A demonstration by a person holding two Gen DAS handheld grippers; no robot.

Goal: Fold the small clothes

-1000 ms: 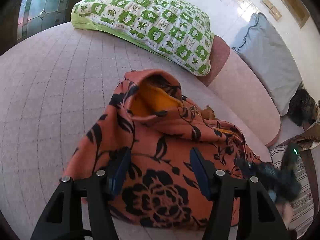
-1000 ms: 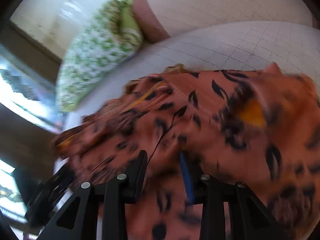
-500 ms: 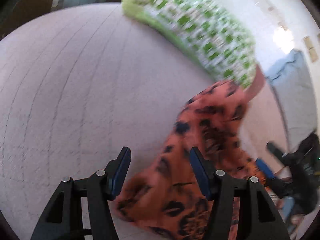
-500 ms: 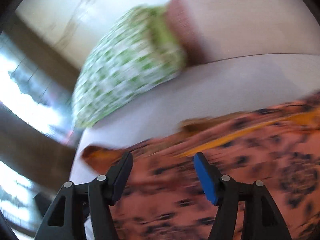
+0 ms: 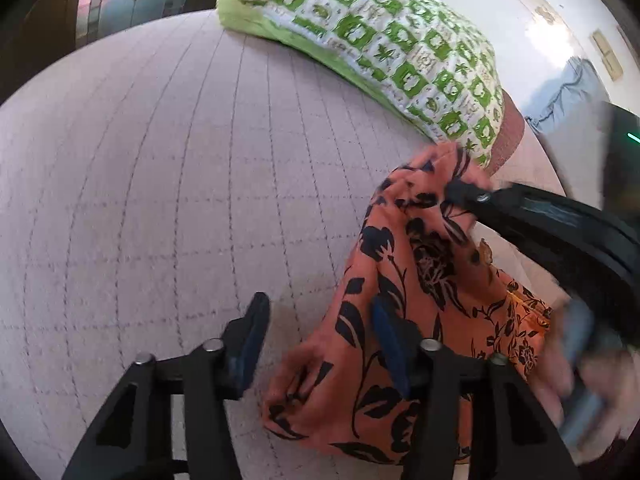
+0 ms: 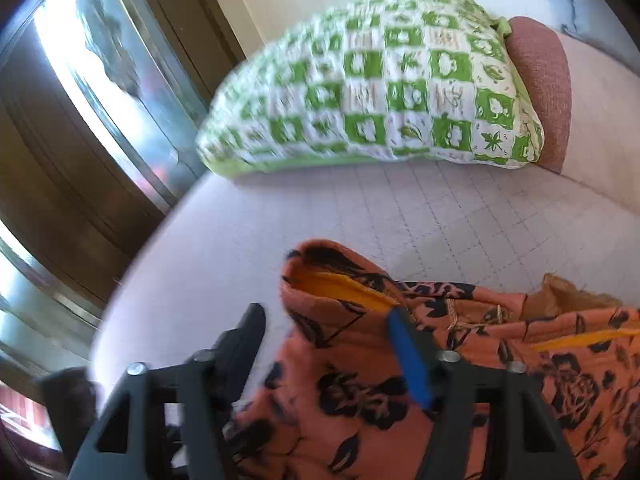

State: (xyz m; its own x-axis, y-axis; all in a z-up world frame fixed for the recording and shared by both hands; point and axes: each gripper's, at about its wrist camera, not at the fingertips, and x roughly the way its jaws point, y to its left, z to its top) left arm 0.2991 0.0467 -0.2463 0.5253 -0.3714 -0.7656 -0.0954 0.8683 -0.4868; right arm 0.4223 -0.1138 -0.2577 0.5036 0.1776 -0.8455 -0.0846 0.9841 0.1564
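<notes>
- An orange floral garment [image 5: 420, 280] is lying bunched on the bed [image 5: 160, 200], just beside a green checked pillow [image 5: 380, 40], not yet looking folded.
- The left claw [image 5: 318, 308] is standing spread, its jaws having just been closing; the garment's edge is sitting by one finger, unpinched.
- The right claw [image 6: 325, 320] is showing spread in its own view, having just been closing round a raised fold with yellow lining.
- Risk: the right claw is likely catching several layers at once, so a lift would be dragging the whole bundle rather than one edge.
- Risk: the left claw is closing mostly over bare bed and may be missing the cloth, leaving the fold crooked.
- Risk: a wide pull could be sweeping cloth onto the pillow.
</notes>
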